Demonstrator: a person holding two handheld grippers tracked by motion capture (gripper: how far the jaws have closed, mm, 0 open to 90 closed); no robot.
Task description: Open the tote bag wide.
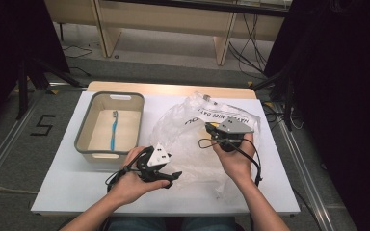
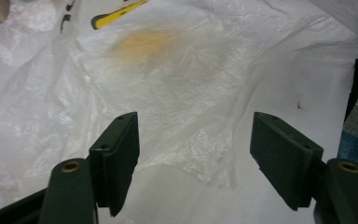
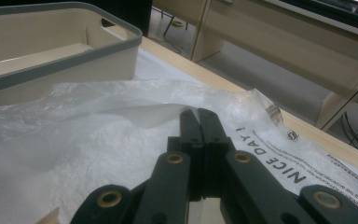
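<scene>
Lying crumpled on the table (image 1: 67,192), a plastic bag (image 1: 183,130) printed "NICE DAY!" is being pinched at its edge by the right gripper (image 3: 198,114); the left gripper (image 2: 193,154) is being held open, empty, over it.

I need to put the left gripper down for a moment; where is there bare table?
Bare white table lies in front of the bin, along the near-left edge, and a narrow strip runs right of the plastic bag. The middle is crowded: the bag spreads there, pinched by the right gripper, with the left gripper open at its near edge.
</scene>
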